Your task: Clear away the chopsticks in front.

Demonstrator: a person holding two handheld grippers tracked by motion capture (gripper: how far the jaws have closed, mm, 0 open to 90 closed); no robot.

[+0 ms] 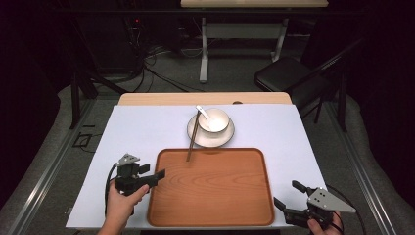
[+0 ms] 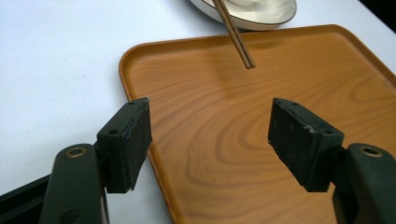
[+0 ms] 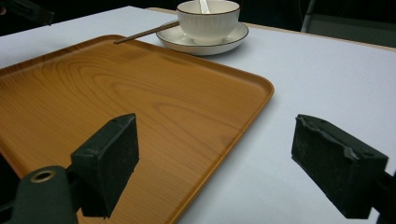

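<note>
the left hand comes in from the bottom edge and grips the left gripper from below, jaws pointing right. in the left gripper view its two black jaws stand wide apart with nothing between them. the right hand sits at the bottom right corner holding the right gripper, jaws pointing up and left. its jaws are also spread wide, gripping nothing.
</note>
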